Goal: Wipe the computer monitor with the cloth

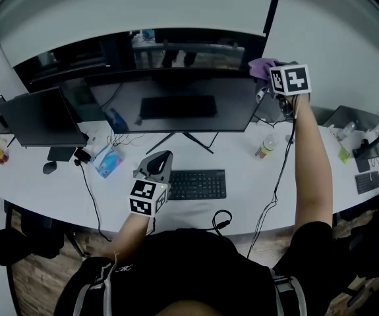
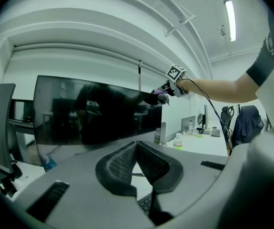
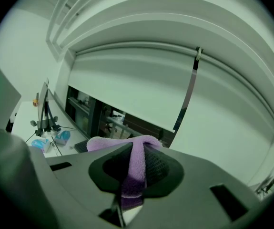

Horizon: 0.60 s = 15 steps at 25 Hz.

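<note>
The wide dark monitor (image 1: 176, 104) stands at the middle of the white desk (image 1: 242, 196). My right gripper (image 1: 269, 78) is raised to the monitor's top right corner and is shut on a purple cloth (image 1: 262, 66), which bunches against that corner. In the right gripper view the cloth (image 3: 137, 163) runs down between the closed jaws. The left gripper view shows the monitor (image 2: 94, 113) ahead, with the cloth (image 2: 161, 98) at its upper right edge. My left gripper (image 1: 163, 157) hovers low over the desk in front of the monitor's stand, shut with nothing in it (image 2: 137, 144).
A black keyboard (image 1: 197, 184) lies just right of the left gripper. A smaller monitor (image 1: 41, 117) stands at the left with a mouse (image 1: 49, 167) and a blue tissue pack (image 1: 108, 161). A bottle (image 1: 265, 147) and cables sit under the right arm. A laptop (image 1: 354, 118) is far right.
</note>
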{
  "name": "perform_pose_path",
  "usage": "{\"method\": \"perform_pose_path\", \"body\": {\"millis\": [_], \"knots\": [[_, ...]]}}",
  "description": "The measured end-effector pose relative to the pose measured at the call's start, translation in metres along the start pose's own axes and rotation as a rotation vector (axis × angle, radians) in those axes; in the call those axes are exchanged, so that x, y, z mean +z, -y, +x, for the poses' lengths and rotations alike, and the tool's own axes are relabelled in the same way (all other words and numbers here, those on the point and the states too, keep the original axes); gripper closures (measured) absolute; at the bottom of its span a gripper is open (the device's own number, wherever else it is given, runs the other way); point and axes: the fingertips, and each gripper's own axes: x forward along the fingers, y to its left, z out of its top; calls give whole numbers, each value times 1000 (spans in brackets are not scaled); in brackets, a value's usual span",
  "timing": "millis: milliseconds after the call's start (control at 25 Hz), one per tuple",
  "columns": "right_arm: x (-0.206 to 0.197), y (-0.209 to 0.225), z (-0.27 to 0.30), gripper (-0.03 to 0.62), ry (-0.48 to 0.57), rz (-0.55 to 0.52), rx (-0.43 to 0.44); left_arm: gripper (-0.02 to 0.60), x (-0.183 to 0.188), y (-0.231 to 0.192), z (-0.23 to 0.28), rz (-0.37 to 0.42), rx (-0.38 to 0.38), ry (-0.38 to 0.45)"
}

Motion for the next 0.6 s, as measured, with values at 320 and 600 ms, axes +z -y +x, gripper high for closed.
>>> {"method": "perform_pose_path", "body": {"millis": [320, 600], "knots": [[-13, 29, -11, 517, 35, 29, -100, 569, 0, 8, 6, 10, -16, -4], [-52, 39, -4, 520, 16, 108, -94, 569, -2, 14, 10, 22, -37, -10]]}}
